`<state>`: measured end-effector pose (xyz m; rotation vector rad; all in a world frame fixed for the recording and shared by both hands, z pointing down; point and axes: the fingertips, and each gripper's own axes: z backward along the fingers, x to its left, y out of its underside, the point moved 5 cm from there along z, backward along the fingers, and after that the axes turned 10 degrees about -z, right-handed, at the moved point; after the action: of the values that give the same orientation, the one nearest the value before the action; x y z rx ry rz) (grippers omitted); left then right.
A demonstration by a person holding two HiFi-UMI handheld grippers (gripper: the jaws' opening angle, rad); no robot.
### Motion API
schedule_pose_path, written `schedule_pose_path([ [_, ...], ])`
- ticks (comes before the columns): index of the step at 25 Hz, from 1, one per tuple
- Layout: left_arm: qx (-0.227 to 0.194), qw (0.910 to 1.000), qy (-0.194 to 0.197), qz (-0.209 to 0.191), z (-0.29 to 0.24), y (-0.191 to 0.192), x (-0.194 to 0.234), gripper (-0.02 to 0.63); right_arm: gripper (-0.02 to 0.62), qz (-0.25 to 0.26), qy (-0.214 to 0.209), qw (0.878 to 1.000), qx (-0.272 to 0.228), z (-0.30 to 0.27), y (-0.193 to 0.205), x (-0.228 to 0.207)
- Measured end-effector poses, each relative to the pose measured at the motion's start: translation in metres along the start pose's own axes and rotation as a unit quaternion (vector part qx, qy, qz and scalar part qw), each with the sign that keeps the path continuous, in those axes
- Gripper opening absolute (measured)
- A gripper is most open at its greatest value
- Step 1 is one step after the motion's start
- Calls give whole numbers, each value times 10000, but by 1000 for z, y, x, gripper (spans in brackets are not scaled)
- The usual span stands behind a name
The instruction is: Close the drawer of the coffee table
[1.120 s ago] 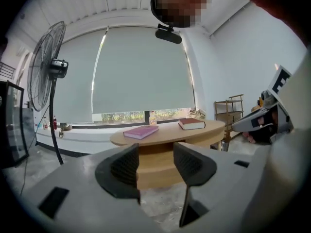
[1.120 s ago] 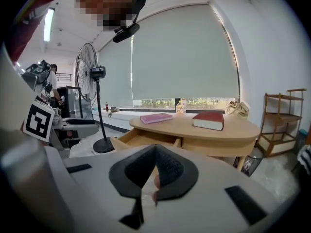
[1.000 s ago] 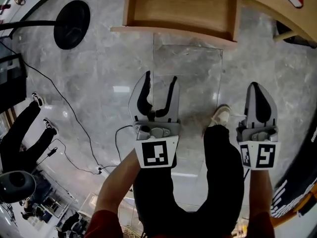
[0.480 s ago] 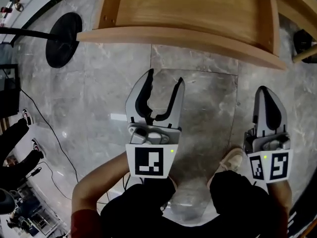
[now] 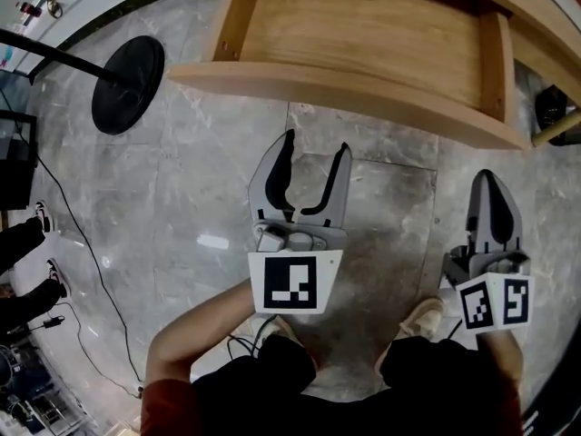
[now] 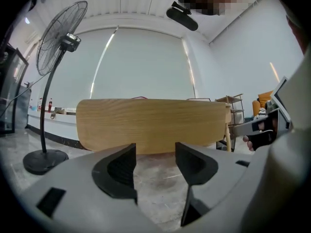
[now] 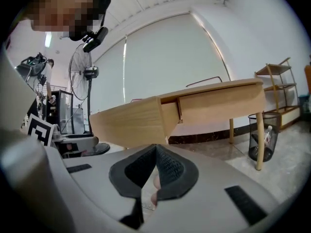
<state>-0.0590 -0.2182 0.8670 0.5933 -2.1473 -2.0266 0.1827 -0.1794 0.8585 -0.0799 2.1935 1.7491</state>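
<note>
Left gripper first: it points level at the pale wooden drawer, jaws wide apart and opening, nothing btwn them but grey marble floor. Right gripper has its jaws pressed together and grips nothing we can see; it sits off toward the drawer's right end.

The drawer is pulled well out of the light-wood coffee table. Its front panel faces us, near both claws but not touching either.

Risks as we read them:
- A push w/ one claw off-centre could skew the drawer so it binds on its runners.
- Those open left jaws could hook the front panel's lower edge instead of pressing flat, so closing them first looks wiser.
- Too hard a shove could slam the drawer or nudge the whole table.
- The black round fan base stands well off to the left, prob. no issue.

Containers:
- The drawer looks empty, just a bare wood bottom, though its far end is cut off at the head view's top edge.
- A black mesh waste bin stands by the table leg w/ something pale inside, too small to tell.
</note>
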Motion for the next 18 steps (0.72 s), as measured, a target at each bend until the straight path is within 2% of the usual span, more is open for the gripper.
schedule_pose_path([
  [10, 32, 9999, -130, -19, -2, 4, 0, 242, -3, 49, 16, 10000, -40, 2, -1, 4],
  [18, -16, 9998, -106, -142, -27, -5, -3, 250, -3, 223, 55, 9997, -58, 1, -1, 0],
])
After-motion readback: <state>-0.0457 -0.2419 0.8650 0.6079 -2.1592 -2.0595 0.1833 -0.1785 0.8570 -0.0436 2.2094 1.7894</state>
